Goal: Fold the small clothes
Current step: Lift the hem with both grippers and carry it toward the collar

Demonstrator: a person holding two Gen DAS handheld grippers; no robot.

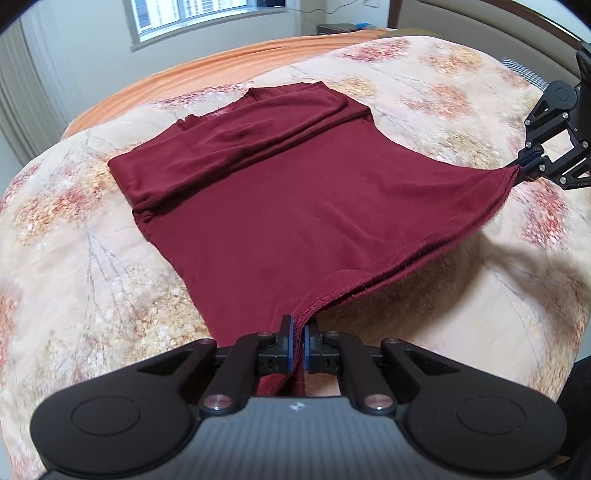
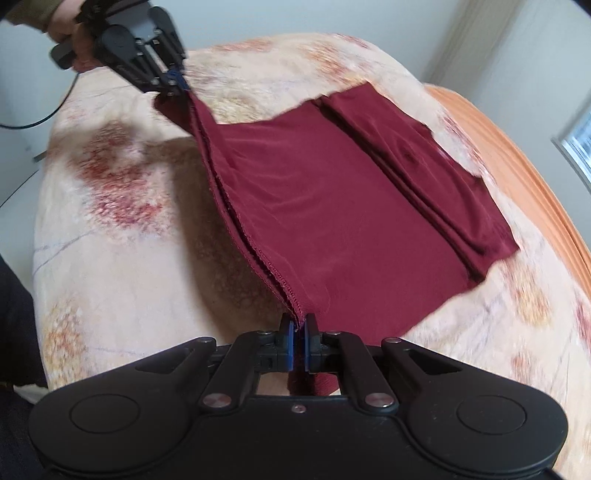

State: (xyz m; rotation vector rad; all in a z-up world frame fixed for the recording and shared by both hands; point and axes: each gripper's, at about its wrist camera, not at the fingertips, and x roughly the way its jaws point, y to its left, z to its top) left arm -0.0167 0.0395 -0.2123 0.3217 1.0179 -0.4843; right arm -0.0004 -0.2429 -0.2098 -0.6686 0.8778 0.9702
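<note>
A dark red shirt (image 1: pixel 266 206) lies on a floral bedspread (image 1: pixel 92 258), its sleeves folded in over the far part. My left gripper (image 1: pixel 299 332) is shut on one corner of the near hem, which hangs lifted off the bed. My right gripper (image 1: pixel 522 166) is shut on the other hem corner at the right of the left wrist view. In the right wrist view the same shirt (image 2: pixel 351 206) stretches away from my right gripper (image 2: pixel 299 332), and the left gripper (image 2: pixel 177 83) pinches the hem at the upper left. The hem edge is taut between the two.
An orange sheet (image 1: pixel 207 70) runs along the far side of the bed, with a window (image 1: pixel 192 14) behind it. A dark nightstand (image 1: pixel 340 27) stands at the back. A person's hand (image 2: pixel 70 26) holds the left gripper. A black cable (image 2: pixel 55 107) hangs at the left.
</note>
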